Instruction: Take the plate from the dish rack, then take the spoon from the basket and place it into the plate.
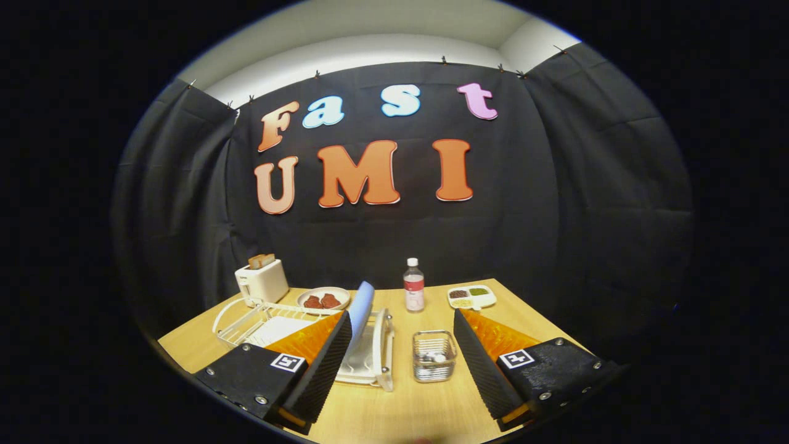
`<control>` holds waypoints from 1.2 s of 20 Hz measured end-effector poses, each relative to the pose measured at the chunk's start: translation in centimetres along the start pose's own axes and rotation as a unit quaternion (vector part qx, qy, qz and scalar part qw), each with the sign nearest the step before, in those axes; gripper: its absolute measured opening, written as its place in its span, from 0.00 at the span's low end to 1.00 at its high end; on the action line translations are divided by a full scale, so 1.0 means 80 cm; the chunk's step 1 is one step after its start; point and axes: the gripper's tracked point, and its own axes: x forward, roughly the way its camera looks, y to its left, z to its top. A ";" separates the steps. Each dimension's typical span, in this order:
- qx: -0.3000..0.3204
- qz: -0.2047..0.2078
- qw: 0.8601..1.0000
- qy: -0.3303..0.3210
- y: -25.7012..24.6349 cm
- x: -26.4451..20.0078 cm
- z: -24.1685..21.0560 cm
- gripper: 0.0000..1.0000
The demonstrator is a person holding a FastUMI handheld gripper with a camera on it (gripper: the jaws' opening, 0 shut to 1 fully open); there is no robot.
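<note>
The gripper (403, 364) is held spread wide above the table (394, 413), nothing pinched. The plate (360, 313) is stood on edge in the dish rack (290, 324), its rim pointing up and tilted slightly right, just beside the left finger. The spoon cannot be made out in the basket (434, 355) between the fingers. If approached off-line, the thin plate edge could be missed or the rack dragged along.
</note>
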 end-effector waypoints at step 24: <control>-0.070 -0.097 0.969 0.217 0.062 0.234 -0.131 0.35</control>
